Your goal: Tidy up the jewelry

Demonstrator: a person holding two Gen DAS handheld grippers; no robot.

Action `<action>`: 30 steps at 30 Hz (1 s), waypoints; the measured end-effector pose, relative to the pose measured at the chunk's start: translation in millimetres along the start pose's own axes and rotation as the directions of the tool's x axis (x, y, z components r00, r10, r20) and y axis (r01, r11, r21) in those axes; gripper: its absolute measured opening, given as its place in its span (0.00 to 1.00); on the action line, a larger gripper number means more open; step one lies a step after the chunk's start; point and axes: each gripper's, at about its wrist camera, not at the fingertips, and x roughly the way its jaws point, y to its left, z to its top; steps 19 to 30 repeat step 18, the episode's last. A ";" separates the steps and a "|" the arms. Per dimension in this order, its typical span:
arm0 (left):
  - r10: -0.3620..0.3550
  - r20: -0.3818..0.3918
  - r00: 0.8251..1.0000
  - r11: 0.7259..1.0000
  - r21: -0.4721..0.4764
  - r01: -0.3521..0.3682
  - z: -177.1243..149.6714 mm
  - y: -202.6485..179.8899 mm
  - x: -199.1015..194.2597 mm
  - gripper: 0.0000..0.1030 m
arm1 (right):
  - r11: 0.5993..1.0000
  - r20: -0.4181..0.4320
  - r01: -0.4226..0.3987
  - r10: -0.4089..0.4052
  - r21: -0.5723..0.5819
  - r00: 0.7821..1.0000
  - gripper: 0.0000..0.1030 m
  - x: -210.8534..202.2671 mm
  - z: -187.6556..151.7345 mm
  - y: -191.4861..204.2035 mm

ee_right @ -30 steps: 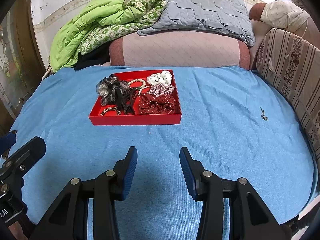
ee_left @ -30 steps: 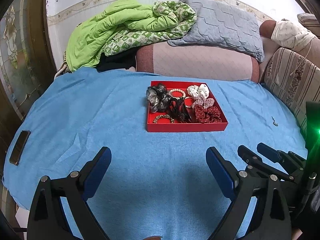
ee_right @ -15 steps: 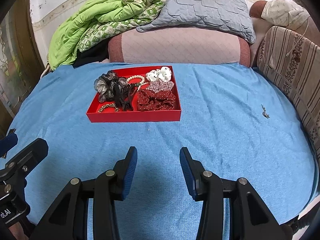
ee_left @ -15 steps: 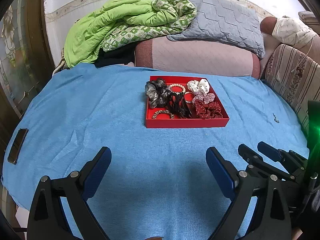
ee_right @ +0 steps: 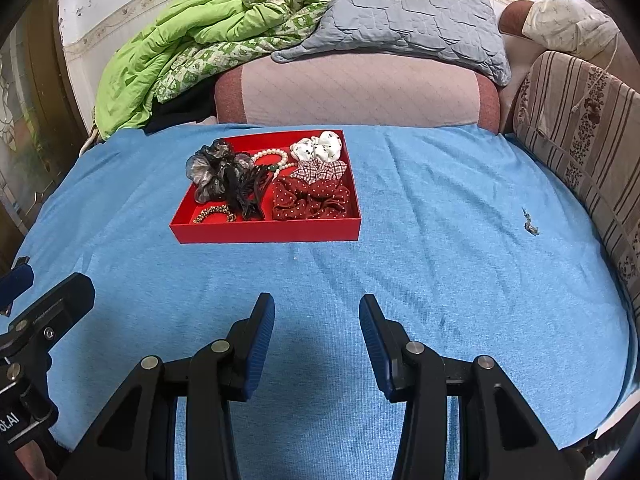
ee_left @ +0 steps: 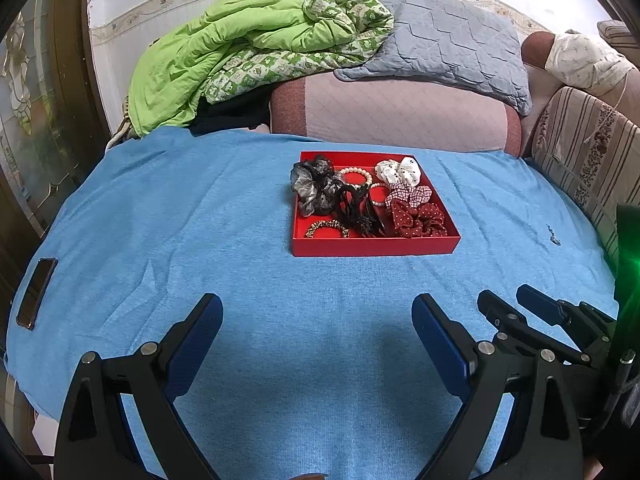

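A red tray (ee_left: 374,247) (ee_right: 268,234) sits on the blue cloth, well ahead of both grippers. It holds a grey scrunchie (ee_left: 314,186) (ee_right: 212,168), a black hair clip (ee_left: 358,208) (ee_right: 246,190), a pearl bracelet (ee_left: 356,172) (ee_right: 272,156), a gold bracelet (ee_left: 326,226) (ee_right: 214,212), a white scrunchie (ee_left: 400,171) (ee_right: 318,148), a checked scrunchie (ee_left: 408,194) (ee_right: 320,169) and a red dotted scrunchie (ee_left: 418,220) (ee_right: 310,200). My left gripper (ee_left: 316,330) is wide open and empty. My right gripper (ee_right: 317,330) is open and empty.
A small dark piece (ee_left: 553,237) (ee_right: 530,226) lies on the cloth to the right. A phone (ee_left: 36,294) lies near the left edge. A green quilt (ee_left: 240,52), a grey pillow (ee_left: 444,44) and a pink bolster (ee_left: 396,114) are behind; a striped cushion (ee_right: 580,128) is at the right.
Both grippers have drifted slightly, so the tray sits a little higher and farther in view. Their jaws have not changed and nothing was picked up.
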 end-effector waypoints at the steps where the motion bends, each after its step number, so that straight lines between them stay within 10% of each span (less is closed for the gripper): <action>1: 0.002 0.001 1.000 1.000 0.000 -0.002 0.0 -0.3 0.0 0.92 | 1.000 0.000 0.000 0.000 0.000 1.000 0.46 0.3 -0.2 -0.2; 30: 0.027 0.001 1.000 1.000 0.002 -0.027 0.9 3.7 3.2 0.92 | 1.000 -0.027 -0.006 0.006 0.003 1.000 0.50 7.5 -2.9 -0.1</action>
